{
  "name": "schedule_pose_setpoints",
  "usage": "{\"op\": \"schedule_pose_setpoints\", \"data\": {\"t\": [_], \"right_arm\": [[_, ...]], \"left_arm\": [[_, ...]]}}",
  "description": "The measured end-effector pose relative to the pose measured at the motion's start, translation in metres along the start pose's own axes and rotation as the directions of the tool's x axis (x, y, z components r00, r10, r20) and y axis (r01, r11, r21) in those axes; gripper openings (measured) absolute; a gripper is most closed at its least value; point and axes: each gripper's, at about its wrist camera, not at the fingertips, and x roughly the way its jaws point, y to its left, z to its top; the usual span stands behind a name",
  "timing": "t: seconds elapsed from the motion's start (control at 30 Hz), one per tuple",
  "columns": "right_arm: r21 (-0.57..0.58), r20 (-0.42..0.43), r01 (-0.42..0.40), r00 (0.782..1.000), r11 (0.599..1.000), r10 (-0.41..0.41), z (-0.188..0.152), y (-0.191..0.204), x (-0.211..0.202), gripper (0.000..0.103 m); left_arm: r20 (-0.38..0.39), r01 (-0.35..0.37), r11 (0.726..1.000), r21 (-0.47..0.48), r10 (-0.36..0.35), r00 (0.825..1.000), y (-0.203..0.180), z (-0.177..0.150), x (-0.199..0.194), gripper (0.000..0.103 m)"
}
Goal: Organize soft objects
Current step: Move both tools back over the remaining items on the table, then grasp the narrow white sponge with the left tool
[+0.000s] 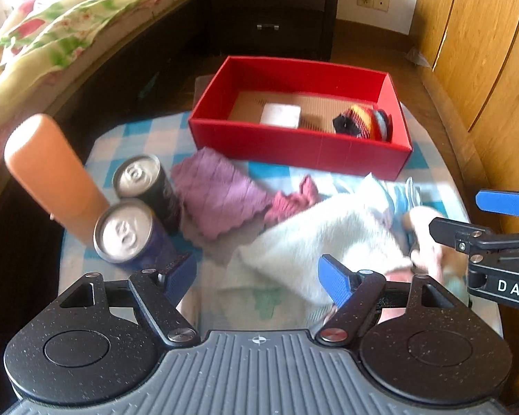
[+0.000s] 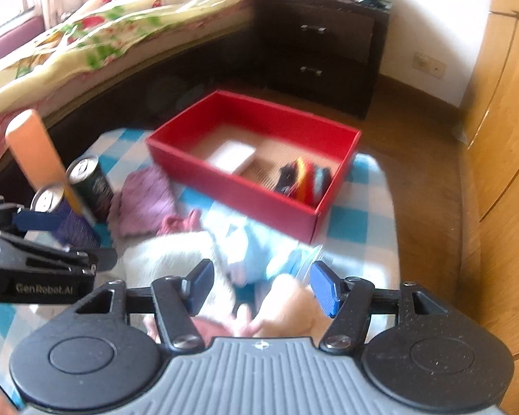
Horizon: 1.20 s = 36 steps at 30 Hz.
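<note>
Item: white fleece cloth (image 1: 328, 231), heaped on checked surface (image 1: 135, 131) before red box (image 1: 294, 145); both grippers' fingers spread wide, nothing held; a deep central pinch is advised.

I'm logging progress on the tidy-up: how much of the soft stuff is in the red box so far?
Done: a striped knit piece and a white block lie in the red box. In hand: nothing; the left hand-held gripper and right hand-held gripper hover open over the pile. Left: the purple cloth, white towel and light blue item lie on the checked cloth.
</note>
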Motion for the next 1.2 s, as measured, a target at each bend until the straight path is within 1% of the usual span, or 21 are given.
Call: {"op": "schedule_pose_setpoints", "data": {"t": [0.17,0.43,0.57,0.77,0.9,1.03,1.13,1.17,1.2], "right_arm": [[-0.026,-0.035,-0.027,0.999,0.999,0.026,-0.020,0.007,0.000,0.039],[-0.051,-0.084,-0.055,0.995,0.997,0.051,-0.047,0.014,0.001,0.040],[-0.057,-0.100,-0.066,0.993,0.996,0.060,-0.056,0.018,0.001,0.040],[-0.069,-0.119,-0.085,0.990,0.994,0.076,-0.066,0.023,-0.002,0.040],[-0.043,-0.117,-0.080,0.990,0.996,0.075,-0.067,0.012,-0.005,0.040],[0.006,-0.113,-0.071,0.991,0.997,0.071,-0.063,-0.007,-0.005,0.041],[0.046,-0.101,-0.051,0.993,0.998,0.056,-0.059,-0.024,-0.007,0.046],[0.063,-0.096,-0.044,0.994,0.997,0.050,-0.058,-0.030,-0.008,0.046],[0.074,-0.094,-0.039,0.995,0.997,0.046,-0.057,-0.034,-0.009,0.047]], "left_arm": [[-0.029,0.011,1.000,-0.015,-0.011,1.000,0.014,-0.021,-0.003,0.074],[-0.088,-0.030,0.996,-0.080,0.023,0.996,0.052,-0.047,-0.002,0.072],[-0.127,-0.042,0.997,-0.067,0.033,0.991,0.055,-0.058,0.006,0.072],[-0.171,-0.066,0.996,-0.060,0.054,0.984,0.059,-0.061,0.025,0.072],[-0.208,-0.059,0.995,-0.086,0.040,0.977,0.064,-0.061,0.040,0.073],[-0.246,-0.051,0.995,-0.087,0.028,0.969,0.060,-0.062,0.054,0.073],[-0.264,-0.042,0.995,-0.092,0.017,0.964,0.058,-0.063,0.061,0.074],[-0.271,-0.034,0.994,-0.104,0.004,0.963,0.058,-0.063,0.063,0.072],[-0.278,-0.028,0.993,-0.113,-0.005,0.961,0.058,-0.064,0.066,0.065]]}}
